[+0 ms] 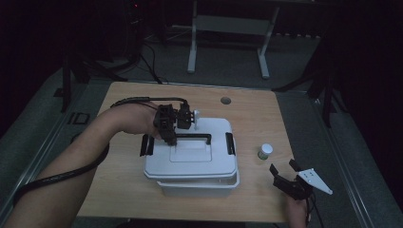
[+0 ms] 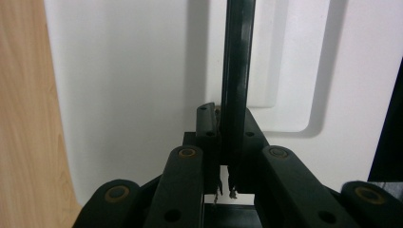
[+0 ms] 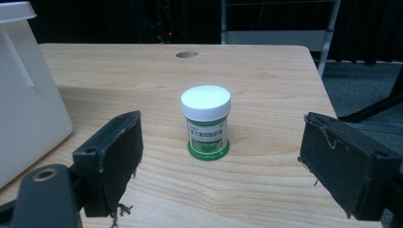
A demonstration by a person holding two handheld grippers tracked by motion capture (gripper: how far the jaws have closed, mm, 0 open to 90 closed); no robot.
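Observation:
A white plastic box [image 1: 197, 186] stands mid-table, its lid [image 1: 190, 159] carrying a black handle [image 1: 195, 136]. My left gripper [image 1: 172, 137] reaches in from the left and is shut on that handle. In the left gripper view the handle bar [image 2: 235, 71] runs up between the closed jaws of the left gripper [image 2: 227, 114], over the white lid [image 2: 123, 85]. A small jar [image 1: 265, 151] with a white cap and green label stands right of the box. My right gripper [image 1: 283, 167] rests just in front of it, open. The jar [image 3: 206, 122] is beyond the pads of the right gripper [image 3: 227, 154], untouched.
Black latches [image 1: 147, 145] [image 1: 230, 143] sit on both short ends of the lid. The wooden table [image 1: 128, 190] has a round cable hole [image 1: 225, 100] near its far edge. A white metal frame [image 1: 228, 23] stands on the floor beyond. The box wall [image 3: 23, 109] lies left of the jar.

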